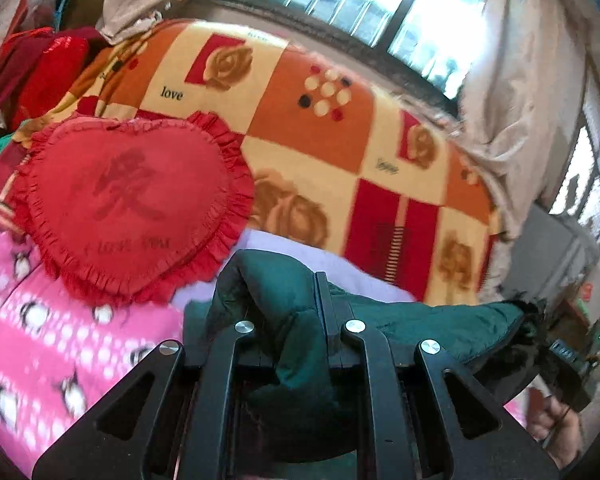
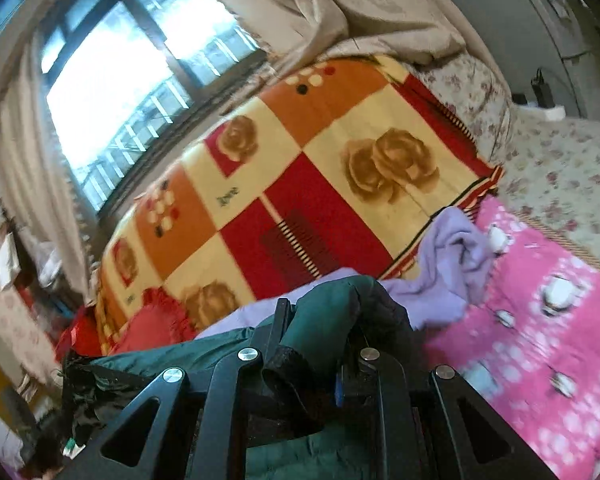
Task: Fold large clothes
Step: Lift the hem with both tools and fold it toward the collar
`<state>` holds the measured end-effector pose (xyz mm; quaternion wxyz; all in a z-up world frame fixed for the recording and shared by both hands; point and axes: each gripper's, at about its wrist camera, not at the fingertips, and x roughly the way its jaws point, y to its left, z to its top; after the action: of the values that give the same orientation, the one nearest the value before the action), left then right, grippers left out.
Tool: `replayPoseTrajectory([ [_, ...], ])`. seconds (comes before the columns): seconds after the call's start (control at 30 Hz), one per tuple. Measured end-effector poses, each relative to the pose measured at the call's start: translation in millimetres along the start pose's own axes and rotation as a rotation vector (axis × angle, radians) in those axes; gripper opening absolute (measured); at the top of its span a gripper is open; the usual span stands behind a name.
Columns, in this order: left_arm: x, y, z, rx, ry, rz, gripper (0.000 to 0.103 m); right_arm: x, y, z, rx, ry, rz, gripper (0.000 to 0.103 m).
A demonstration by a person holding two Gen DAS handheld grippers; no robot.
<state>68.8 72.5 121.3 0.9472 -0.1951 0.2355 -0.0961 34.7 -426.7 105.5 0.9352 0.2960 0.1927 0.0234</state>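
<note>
Gripping: left gripper (image 1: 290, 300) closed on a bunched ridge of the dark green padded jacket (image 1: 420, 320), fabric wedged between both black fingers.
Right tool: right gripper (image 2: 320, 320) likewise clamped on a fold of the jacket (image 2: 324, 300), green shell and black lining pinched together.
Containers: none visible; nothing held inside anything.
Jacket position: directly ahead of and under both tools, draped across the bedding.
Jacket axis: in the left wrist view, stretched sideways to the right of the fingers, ending in a dark furry edge (image 1: 528, 316); in the right wrist view, trailing off to the left of the fingers. Exact collar or hem direction cannot be told.
Surface ahead: lilac cloth (image 2: 448, 264) just beyond the jacket, then an orange, cream and red rose blanket (image 1: 324, 128).
Surface left of left tool: red heart cushion (image 1: 132, 204) on a pink penguin-print cover (image 1: 40, 340).
Room: barred window (image 2: 112, 92) beyond the blanket, beige curtains (image 1: 516, 80) at its sides; floral bedding (image 2: 560, 160) far right of right tool.
</note>
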Motion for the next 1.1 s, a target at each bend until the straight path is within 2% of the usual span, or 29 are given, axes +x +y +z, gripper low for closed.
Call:
replayPoseTrajectory([
  [0.13,76.2,15.2,-7.7,0.025,0.059,0.076,0.012,69.3,-5.8,-7.4,-0.039,0.023,-0.062,0.016],
  [0.23,120.9,33.9,-23.7,-0.029,0.121,0.113,0.013,107.9,-21.5,-25.8,-0.065,0.066,-0.082,0.016],
  [0.4,151.7,52.5,-48.0,-0.078,0.182,0.094,0.016,152.1,-46.6,-45.1,-0.006,0.209,-0.126,0.018],
  [0.47,160.2,61.0,-52.0,-0.12,0.228,0.083,0.017,157.7,-50.3,-46.7,0.008,0.228,-0.136,0.021],
  [0.6,161.1,67.9,-50.5,-0.166,0.254,0.043,0.022,155.8,-57.3,-48.9,0.089,0.223,-0.087,0.043],
  [0.67,160.4,69.1,-47.1,-0.172,0.278,0.02,0.025,150.6,-62.1,-48.4,0.157,0.221,-0.061,0.05],
  [0.77,155.3,75.1,-37.6,-0.212,0.291,-0.047,0.034,132.0,-64.6,-42.4,0.218,0.175,-0.038,0.06],
  [0.83,150.3,80.6,-31.1,-0.258,0.295,-0.092,0.043,119.8,-57.0,-36.1,0.2,0.128,-0.031,0.067],
  [0.87,146.8,82.4,-28.7,-0.271,0.288,-0.108,0.046,113.8,-53.0,-32.7,0.183,0.107,-0.022,0.067],
  [0.9,144.4,82.6,-26.7,-0.274,0.278,-0.113,0.054,107.3,-47.1,-29.1,0.153,0.083,-0.017,0.068],
  [0.93,141.5,82.0,-24.8,-0.272,0.268,-0.116,0.071,104.3,-42.7,-26.8,0.126,0.071,-0.022,0.069],
  [0.97,138.6,81.1,-22.4,-0.267,0.255,-0.113,0.082,102.1,-36.9,-25.8,0.084,0.064,-0.033,0.07],
  [1.0,134.3,80.1,-19.3,-0.256,0.233,-0.094,0.098,102.1,-30.8,-25.3,0.039,0.067,-0.044,0.072],
  [1.03,131.3,79.5,-16.9,-0.246,0.215,-0.073,0.102,103.8,-23.7,-26.1,-0.014,0.078,-0.061,0.072],
  [1.1,122.9,76.7,-11.2,-0.22,0.167,-0.02,0.102,110.2,-9.7,-27.7,-0.107,0.111,-0.086,0.072],
])
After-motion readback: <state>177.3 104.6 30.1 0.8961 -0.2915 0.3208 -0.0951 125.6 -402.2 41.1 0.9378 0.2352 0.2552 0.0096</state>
